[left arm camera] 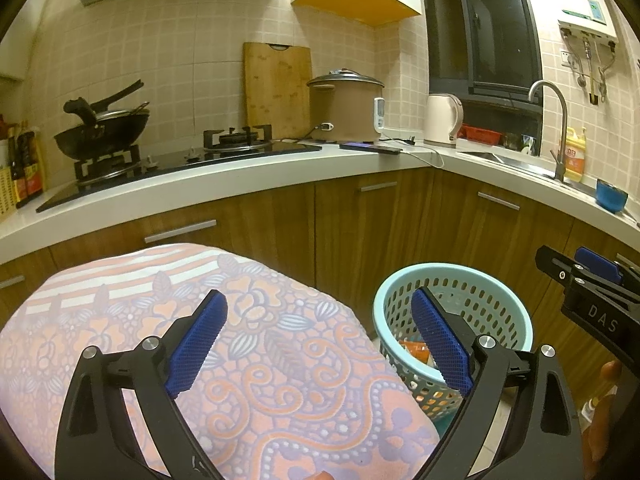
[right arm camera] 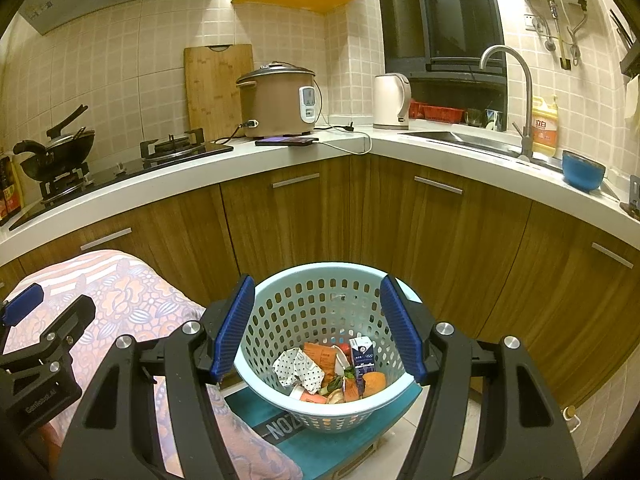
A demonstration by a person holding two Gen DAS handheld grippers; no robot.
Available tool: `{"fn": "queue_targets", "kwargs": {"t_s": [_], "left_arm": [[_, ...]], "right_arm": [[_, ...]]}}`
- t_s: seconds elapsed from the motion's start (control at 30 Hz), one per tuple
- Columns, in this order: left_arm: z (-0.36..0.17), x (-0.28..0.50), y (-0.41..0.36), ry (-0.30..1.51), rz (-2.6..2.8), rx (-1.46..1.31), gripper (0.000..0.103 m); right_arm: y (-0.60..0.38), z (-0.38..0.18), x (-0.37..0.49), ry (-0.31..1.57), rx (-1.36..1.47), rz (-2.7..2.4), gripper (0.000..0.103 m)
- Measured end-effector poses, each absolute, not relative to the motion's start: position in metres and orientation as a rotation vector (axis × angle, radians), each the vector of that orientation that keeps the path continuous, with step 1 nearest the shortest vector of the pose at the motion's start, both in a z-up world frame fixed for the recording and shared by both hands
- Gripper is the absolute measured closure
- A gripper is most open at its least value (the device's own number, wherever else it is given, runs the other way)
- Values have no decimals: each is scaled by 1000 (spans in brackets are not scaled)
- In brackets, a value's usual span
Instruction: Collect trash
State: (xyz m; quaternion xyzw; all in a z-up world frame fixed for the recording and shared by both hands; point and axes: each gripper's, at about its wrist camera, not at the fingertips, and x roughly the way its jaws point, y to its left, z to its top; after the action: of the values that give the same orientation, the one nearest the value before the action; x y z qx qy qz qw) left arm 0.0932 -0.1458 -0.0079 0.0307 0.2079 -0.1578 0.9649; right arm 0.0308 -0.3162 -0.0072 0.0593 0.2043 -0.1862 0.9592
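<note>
trash [right arm camera: 334,372] — crumpled dotted paper, a small carton, orange wrappers and food scraps — sits at the bottom of the pale blue perforated basket [right arm camera: 320,276], which stands on a teal mat [right arm camera: 320,448] on the floor by the corner cabinets, just beside the right edge of the patterned cloth [left arm camera: 200,340]. right gripper [right arm camera: 318,328] hangs over the basket mouth, fingers spread wide, nothing between them. left gripper [left arm camera: 320,340] also released and empty, hovering over the cloth's right edge. no loose trash visible on the cloth, so the job looks close to done. risks: the basket seems light and tapered, so a fingertip clipping the rim could tip it and spill the lot; the two grippers are near each other — could collide.
</note>
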Motion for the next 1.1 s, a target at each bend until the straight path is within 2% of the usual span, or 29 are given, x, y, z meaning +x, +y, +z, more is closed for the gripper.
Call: {"fn": "queue_targets", "kwargs": {"t_s": [1.1], "left_arm": [[-10,94,-143,427,-330,51,11]], "right_arm": [[-319,-1,33,417,126,-361,42]]}}
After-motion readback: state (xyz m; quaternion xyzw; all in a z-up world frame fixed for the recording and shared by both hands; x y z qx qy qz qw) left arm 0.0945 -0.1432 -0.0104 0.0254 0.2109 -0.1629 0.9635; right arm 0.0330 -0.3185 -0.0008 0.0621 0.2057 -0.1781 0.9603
